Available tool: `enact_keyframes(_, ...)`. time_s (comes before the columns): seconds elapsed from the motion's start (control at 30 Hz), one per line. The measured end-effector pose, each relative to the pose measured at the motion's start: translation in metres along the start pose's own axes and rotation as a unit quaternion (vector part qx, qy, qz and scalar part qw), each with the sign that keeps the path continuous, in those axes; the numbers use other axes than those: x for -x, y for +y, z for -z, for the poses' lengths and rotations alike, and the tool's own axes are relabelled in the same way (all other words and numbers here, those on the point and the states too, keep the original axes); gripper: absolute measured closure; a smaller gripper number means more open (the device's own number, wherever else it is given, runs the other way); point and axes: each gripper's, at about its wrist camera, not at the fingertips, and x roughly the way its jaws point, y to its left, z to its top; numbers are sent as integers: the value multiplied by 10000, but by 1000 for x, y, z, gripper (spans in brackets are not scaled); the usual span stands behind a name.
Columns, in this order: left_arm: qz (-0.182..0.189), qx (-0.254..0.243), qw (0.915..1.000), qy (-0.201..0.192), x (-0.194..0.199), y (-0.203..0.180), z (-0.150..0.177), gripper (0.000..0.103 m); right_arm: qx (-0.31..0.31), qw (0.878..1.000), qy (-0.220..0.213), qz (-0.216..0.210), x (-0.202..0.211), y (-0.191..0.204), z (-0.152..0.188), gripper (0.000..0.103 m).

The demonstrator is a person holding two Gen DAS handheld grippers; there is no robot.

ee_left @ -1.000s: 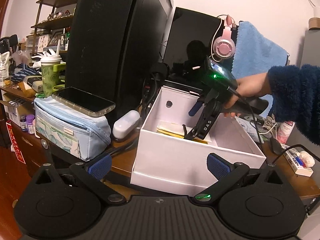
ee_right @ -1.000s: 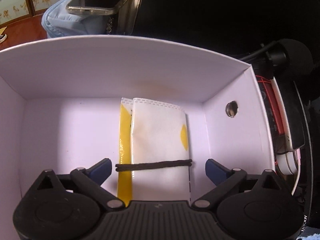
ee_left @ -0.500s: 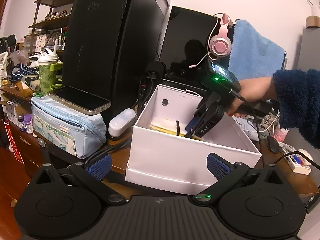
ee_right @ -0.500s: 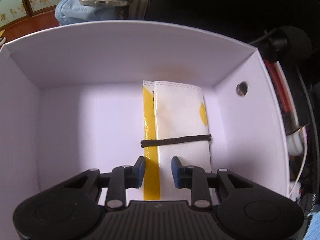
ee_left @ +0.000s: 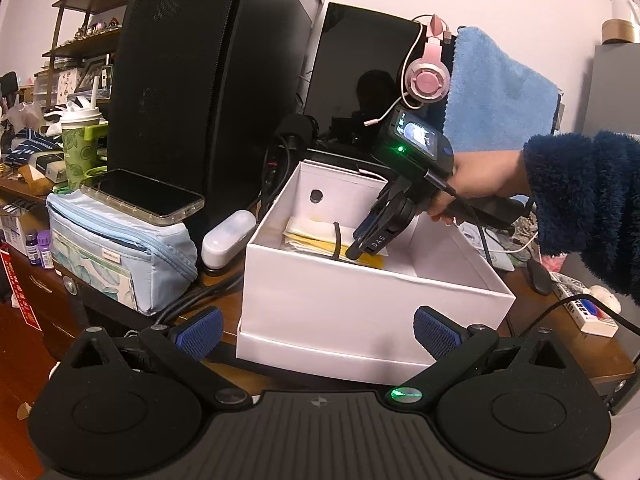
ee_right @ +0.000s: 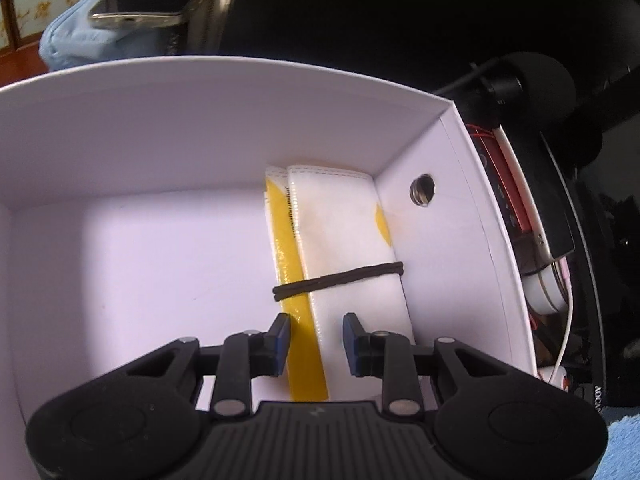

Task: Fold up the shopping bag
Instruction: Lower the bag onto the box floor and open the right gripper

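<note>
Right-wrist view: your right gripper (ee_right: pixel 316 330), jaws narrowed but clamping nothing, hovers over the near end of the folded shopping bag (ee_right: pixel 340 248) inside the white box (ee_right: pixel 200 120); snagging the black band (ee_right: pixel 340 278) beyond could unravel it. Your left gripper (ee_left: pixel 316 326) gapes outside the box.

Box walls (ee_right: pixel 200 128) hem bag (ee_right: pixel 344 252).

Right claw (ee_right: pixel 316 338) tilted down, jaws narrowed; left claw (ee_left: pixel 316 330) spread wide.

White box (ee_right: pixel 200 128), white-and-yellow folded bag (ee_right: pixel 344 248) with black band (ee_right: pixel 340 278), pink headphones (ee_left: pixel 426 78), blue towel (ee_left: pixel 496 96), leaf-patterned green cup (ee_left: pixel 80 152)
</note>
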Motion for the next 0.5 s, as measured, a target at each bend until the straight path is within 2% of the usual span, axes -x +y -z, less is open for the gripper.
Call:
enact_keyframes(0.1, 24, -22, 10000, 28, -1, -4, -1, 1, -68, 9999, -90, -31, 3, -1, 8, 76)
enact_keyframes(0.17, 54, -60, 10000, 22, -1, -7, -2, 1, -194, 9992, -303, -166, 14, -2, 14, 73)
enact_keyframes(0.23, 80, -109, 9999, 3, -1, -11, -4, 1, -379, 9967, -610, -377, 30, -4, 21, 63)
enact_keyframes(0.3, 96, -163, 9998, -5, -1, -17, -6, 1, -636, 9915, -987, -560, 51, -6, 33, 33)
enact_keyframes(0.4, 96, -267, 9996, 10, -2, -28, -9, 1, -1232, 9784, -1508, -693, 82, -4, 50, 22)
enact_keyframes(0.47, 103, -386, 9992, -14, -1, -39, -10, 1, -1625, 9699, -1693, -648, 89, -19, 31, 15)
enact_keyframes(0.5, 107, -445, 9989, -26, -1, -45, -10, 1, -1821, 9659, -1750, -571, 96, -20, 41, 11)
